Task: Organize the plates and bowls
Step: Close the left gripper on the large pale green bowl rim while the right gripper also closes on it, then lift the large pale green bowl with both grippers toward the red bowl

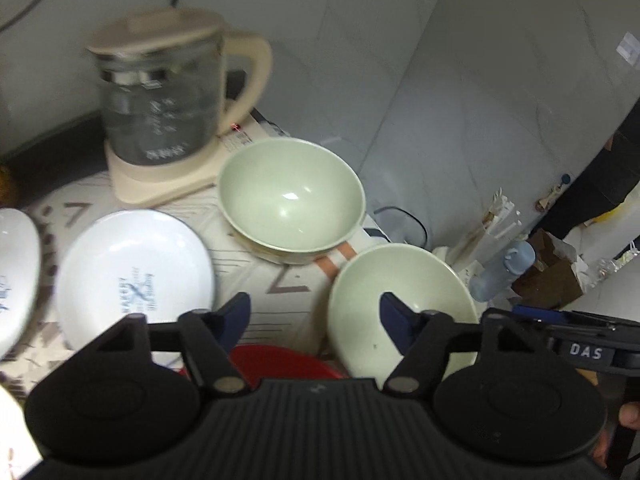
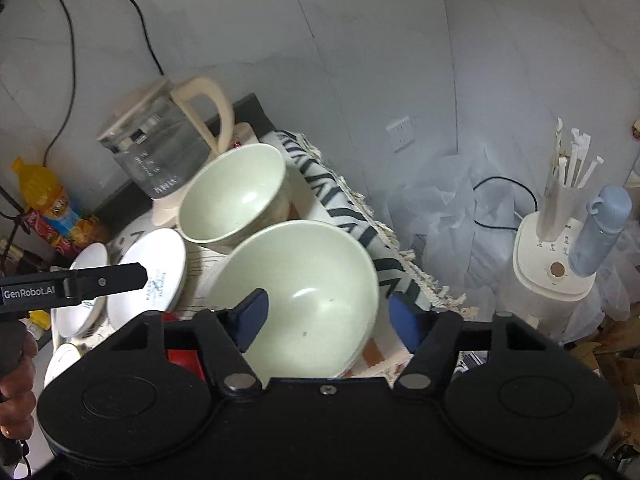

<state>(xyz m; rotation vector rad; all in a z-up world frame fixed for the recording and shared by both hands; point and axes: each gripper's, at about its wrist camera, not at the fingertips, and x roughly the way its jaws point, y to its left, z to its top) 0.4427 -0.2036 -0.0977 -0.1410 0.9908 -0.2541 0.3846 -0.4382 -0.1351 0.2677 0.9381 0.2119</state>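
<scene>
The left gripper (image 1: 315, 320) has its jaws spread wide and holds nothing; between its blue pads (image 1: 236, 316) only the patterned cloth (image 1: 256, 276) and a red object (image 1: 280, 360) below are seen. The right gripper (image 2: 326, 316) is also released, its jaws wide apart, and the near green bowl (image 2: 308, 292) lies between them; whether a pad touches the bowl, I cannot tell. This near bowl sits at the near right of the cloth. Just behind it, on the far side, stands the second green bowl (image 2: 232, 196), which seems to rest inside another bowl. To the left of the bowls lie two white plates (image 1: 136, 272) with blue print, side by side. At the far left stands a glass kettle (image 1: 164, 100) on its cream base. On the right, well apart, are a blue bottle (image 2: 600, 232) and a cream appliance (image 2: 548, 264).
</scene>
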